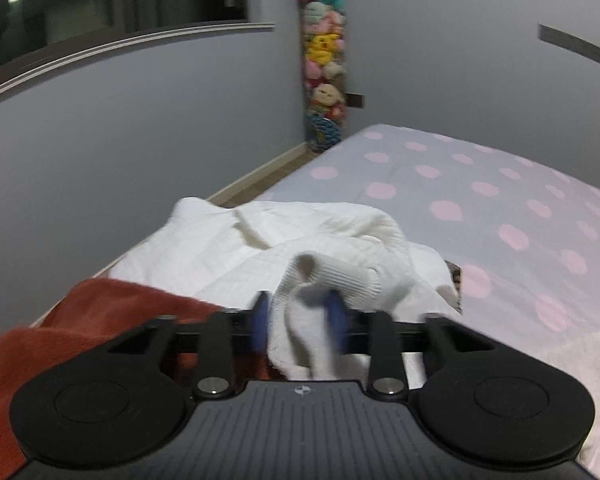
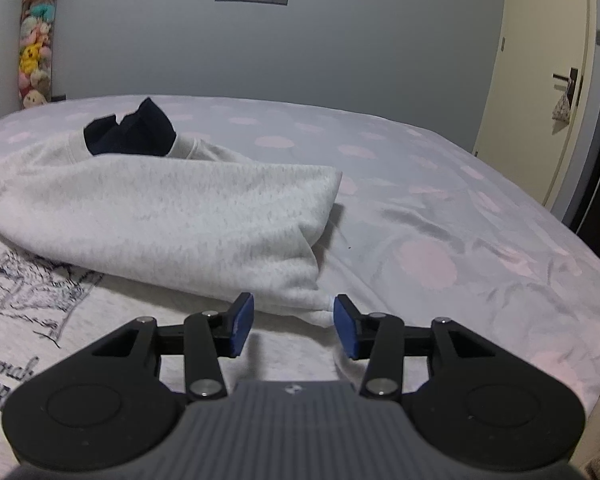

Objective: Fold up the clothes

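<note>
The left gripper (image 1: pixel 298 320) pinched a white knit (image 1: pixel 320 276). The right gripper (image 2: pixel 294 328) stood open, its fingers beside a grey sweatshirt (image 2: pixel 172 208) corner.

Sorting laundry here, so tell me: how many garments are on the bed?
4: white knit in left gripper; rust-red one beside it; grey sweatshirt before right gripper; dark item behind. Others possibly hidden.

Partial print, perhaps "mak" and "PR", on the grey sweatshirt (image 2: pixel 172 216).
</note>
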The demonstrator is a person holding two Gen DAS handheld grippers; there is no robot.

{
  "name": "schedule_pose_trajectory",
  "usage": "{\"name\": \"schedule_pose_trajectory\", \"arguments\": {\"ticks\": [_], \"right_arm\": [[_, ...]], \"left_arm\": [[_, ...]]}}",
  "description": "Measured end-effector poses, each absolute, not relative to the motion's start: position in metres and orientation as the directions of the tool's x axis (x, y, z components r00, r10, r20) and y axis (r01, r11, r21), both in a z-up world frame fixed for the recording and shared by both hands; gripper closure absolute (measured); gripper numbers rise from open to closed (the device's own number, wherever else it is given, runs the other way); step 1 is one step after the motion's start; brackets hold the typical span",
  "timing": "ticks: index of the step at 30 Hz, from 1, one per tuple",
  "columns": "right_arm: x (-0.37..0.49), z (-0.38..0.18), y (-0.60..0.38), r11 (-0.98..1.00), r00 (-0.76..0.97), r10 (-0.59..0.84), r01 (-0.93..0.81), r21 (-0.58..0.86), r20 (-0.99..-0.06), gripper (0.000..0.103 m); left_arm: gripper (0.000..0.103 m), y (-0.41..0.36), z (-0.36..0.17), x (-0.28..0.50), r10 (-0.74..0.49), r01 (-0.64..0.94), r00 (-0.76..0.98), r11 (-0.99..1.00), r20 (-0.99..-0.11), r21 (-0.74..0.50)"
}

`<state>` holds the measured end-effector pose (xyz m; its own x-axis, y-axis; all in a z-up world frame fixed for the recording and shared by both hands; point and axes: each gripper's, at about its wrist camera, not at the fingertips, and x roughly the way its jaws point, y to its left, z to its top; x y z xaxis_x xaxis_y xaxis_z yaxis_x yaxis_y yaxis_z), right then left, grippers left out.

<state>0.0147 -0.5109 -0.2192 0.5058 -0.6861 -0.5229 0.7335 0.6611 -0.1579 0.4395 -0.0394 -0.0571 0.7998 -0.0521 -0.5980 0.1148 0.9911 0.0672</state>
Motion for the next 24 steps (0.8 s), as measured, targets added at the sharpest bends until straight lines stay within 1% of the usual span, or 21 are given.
{"name": "schedule_pose_trajectory", "arguments": {"ticks": [2,4,6,8,13,18,20,24], "right_arm": [[0.018,-0.221,-0.509,0.667,0.505,-0.688,0.722,-0.181,-0.522,0.055],[0.021,-0.222,-0.507,0.676,0.509,-0.685,0.712,-0.192,-0.522,0.055],[0.021,-0.222,-0.507,0.68,0.516,-0.681,0.709,-0.188,-0.52,0.055],[0.02,-0.222,-0.508,0.684,0.523,-0.677,0.706,-0.181,-0.518,0.055],[0.015,-0.218,-0.511,0.682,0.539,-0.675,0.717,-0.146,-0.504,0.055],[0.004,-0.211,-0.516,0.663,0.546,-0.678,0.743,-0.089,-0.492,0.055],[0.001,-0.208,-0.52,0.658,0.551,-0.673,0.75,-0.061,-0.494,0.055],[-0.005,-0.201,-0.525,0.65,0.565,-0.667,0.76,-0.009,-0.486,0.046]], "left_arm": [[0.094,-0.042,-0.052,0.436,-0.075,0.135,0.809,0.989,-0.583,0.061],[0.1,-0.046,-0.042,0.433,-0.125,0.168,0.81,0.985,-0.574,0.022],[0.1,-0.057,-0.026,0.428,-0.178,0.209,0.802,0.978,-0.57,-0.011],[0.1,-0.073,-0.006,0.418,-0.232,0.266,0.803,0.964,-0.548,-0.018],[0.101,-0.136,0.057,0.383,-0.408,0.433,0.795,0.9,-0.448,-0.05],[0.101,-0.211,0.115,0.343,-0.584,0.595,0.726,0.798,-0.363,-0.092],[0.101,-0.247,0.133,0.326,-0.646,0.657,0.679,0.747,-0.348,-0.105],[0.101,-0.317,0.144,0.295,-0.726,0.745,0.588,0.658,-0.358,-0.111]]}}
